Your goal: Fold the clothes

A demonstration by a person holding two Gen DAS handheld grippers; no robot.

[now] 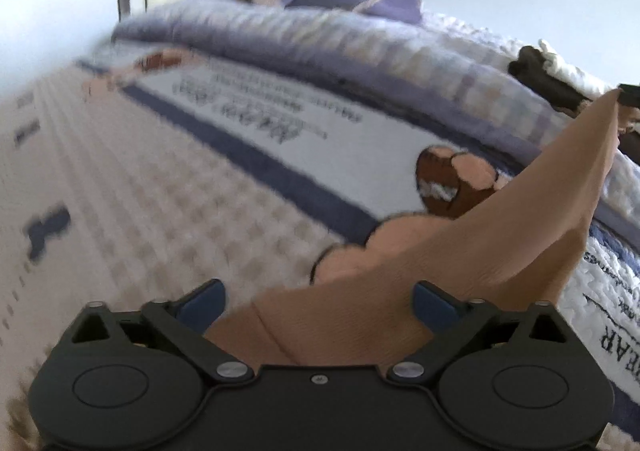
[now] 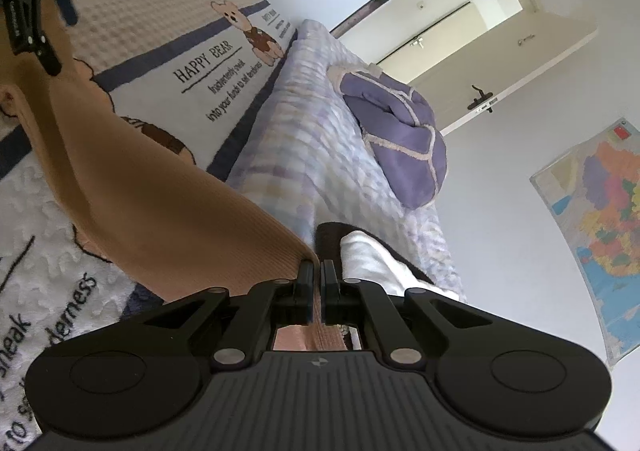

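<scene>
The tan garment lies across the bed, draped over the bear blanket. The right tool is clenched on one corner of the garment, presumably to keep that edge taut. The left tool stands released, jaws wide, with the cloth passing between them but unpressed; judged, it has let go or is seeking a new hold. From the right tool the garment runs in a stretched band toward the left tool. Beyond the garment sit a checked quilt and a purple bundle; a dark and white item lies just beside the right tool. Open blanket beside the garment offers folding room
</scene>
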